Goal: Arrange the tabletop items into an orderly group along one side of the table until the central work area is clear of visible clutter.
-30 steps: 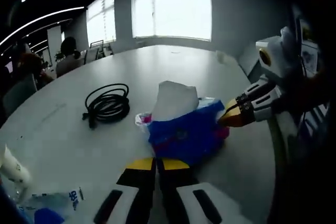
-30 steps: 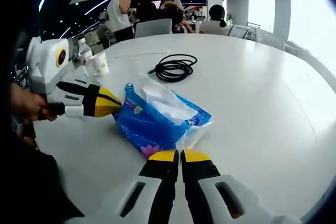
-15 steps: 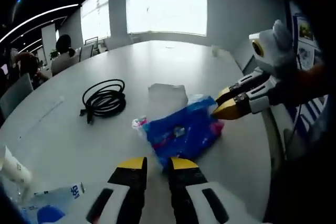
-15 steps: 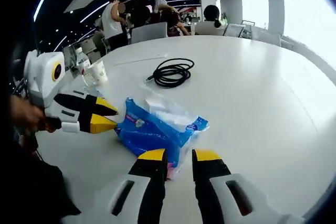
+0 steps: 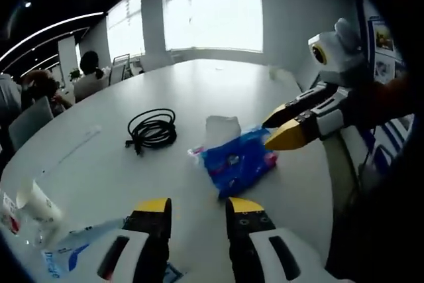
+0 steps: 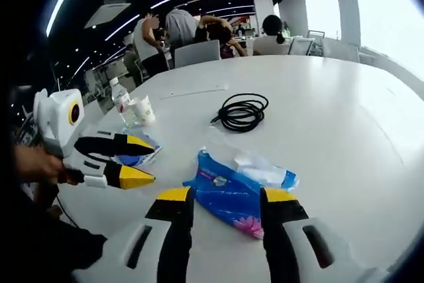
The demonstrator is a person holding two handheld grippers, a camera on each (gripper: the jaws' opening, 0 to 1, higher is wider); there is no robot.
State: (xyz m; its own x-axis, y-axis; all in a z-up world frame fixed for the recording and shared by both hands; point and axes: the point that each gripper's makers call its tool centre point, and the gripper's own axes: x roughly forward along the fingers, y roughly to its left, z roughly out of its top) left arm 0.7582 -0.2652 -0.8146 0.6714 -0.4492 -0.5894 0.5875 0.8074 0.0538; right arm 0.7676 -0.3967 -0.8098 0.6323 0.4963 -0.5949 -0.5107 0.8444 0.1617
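A blue tissue pack [image 5: 238, 157] with a white tissue sticking out lies flat on the white table [image 5: 218, 91], just ahead of my left gripper [image 5: 197, 207], which is open and holds nothing. From the right, my right gripper [image 5: 281, 128] hangs open just over the pack's far end. In the right gripper view the pack [image 6: 232, 187] lies between and just beyond my right gripper [image 6: 225, 197], whose jaws stand wide apart. The left gripper [image 6: 141, 160] is open at the left, apart from the pack. A coiled black cable [image 5: 154, 129] [image 6: 244, 112] rests farther out.
A paper cup [image 6: 140, 109] and a water bottle [image 6: 119, 96] stand near the table's edge, with a blue and white packet [image 6: 136, 157] by them. The cup [image 5: 36, 198] and packet [image 5: 73, 246] lie left of my left gripper. People sit at chairs [image 6: 195, 51] beyond the table.
Both grippers went from shut at the pack's two ends to open, then drew back. The tissue pack now lies free on the table.
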